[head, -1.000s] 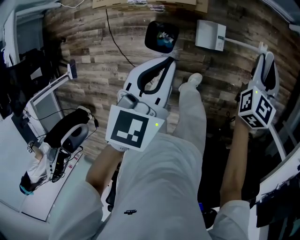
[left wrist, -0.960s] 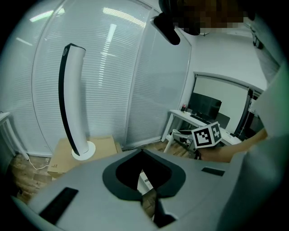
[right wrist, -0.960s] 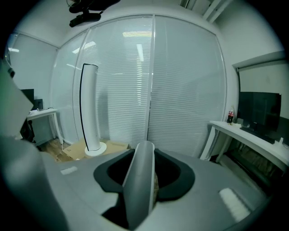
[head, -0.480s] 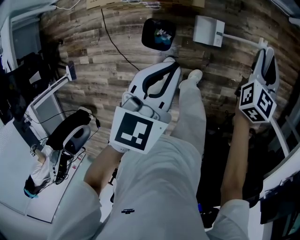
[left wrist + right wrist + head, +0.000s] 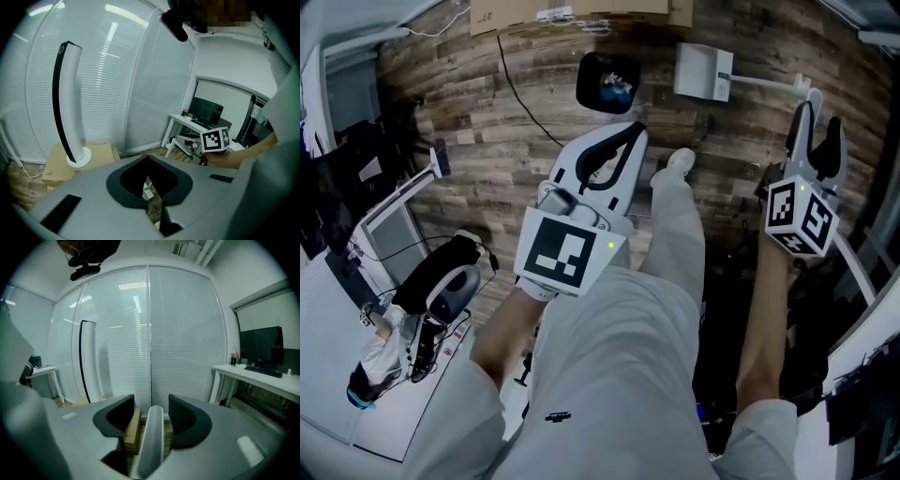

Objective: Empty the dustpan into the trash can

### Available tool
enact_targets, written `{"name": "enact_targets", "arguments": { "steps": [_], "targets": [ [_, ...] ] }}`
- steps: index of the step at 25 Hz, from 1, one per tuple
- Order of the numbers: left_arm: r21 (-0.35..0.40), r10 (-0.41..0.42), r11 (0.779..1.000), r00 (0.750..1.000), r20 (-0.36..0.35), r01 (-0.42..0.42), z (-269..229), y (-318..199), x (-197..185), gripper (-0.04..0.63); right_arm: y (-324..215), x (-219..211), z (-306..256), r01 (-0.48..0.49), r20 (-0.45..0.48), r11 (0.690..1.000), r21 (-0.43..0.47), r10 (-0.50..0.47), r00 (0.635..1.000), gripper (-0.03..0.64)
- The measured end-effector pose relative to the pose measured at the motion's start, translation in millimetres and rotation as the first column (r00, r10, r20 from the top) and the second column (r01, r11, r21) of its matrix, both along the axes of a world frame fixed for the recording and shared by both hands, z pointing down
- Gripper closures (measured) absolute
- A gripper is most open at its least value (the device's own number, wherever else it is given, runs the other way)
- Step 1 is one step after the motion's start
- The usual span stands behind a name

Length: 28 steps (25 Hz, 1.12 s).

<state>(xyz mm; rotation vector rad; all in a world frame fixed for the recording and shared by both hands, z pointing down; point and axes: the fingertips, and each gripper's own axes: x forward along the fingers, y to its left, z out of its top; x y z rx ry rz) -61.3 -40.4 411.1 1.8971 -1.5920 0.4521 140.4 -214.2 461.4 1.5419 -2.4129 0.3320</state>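
The white dustpan (image 5: 703,70) lies on the wooden floor at the top of the head view, its long white handle (image 5: 769,84) reaching right. That handle (image 5: 151,437) stands between the jaws of my right gripper (image 5: 818,127) (image 5: 151,401), which are opening, with a gap on either side of it. The black trash can (image 5: 607,80), with blue and white scraps inside, stands left of the dustpan. My left gripper (image 5: 614,155) (image 5: 149,161) points toward the can from short of it, shut and holding nothing.
The person's white-trousered leg (image 5: 675,225) and shoe (image 5: 680,159) stand between the two grippers. A black cable (image 5: 525,84) runs across the floor. A cardboard box (image 5: 562,9) and a tower fan (image 5: 65,103) are beyond the can, and desks stand at left (image 5: 337,375) and right (image 5: 258,376).
The right gripper's jaws, earlier closed on the dustpan handle, have spread apart around it. The left gripper has kept its place and stays shut.
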Motion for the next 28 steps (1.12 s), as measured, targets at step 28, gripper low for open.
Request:
{"name": "enact_targets", "arguments": {
  "steps": [28],
  "targets": [
    [0.203,-0.029,0.979,0.999,-0.034,0.035,-139.7,43.7,3.5,0.589,155.5,-63.8,-173.0,0.340,0.092,0.939,-0.042,-0.336,0.938,0.558]
  ]
}}
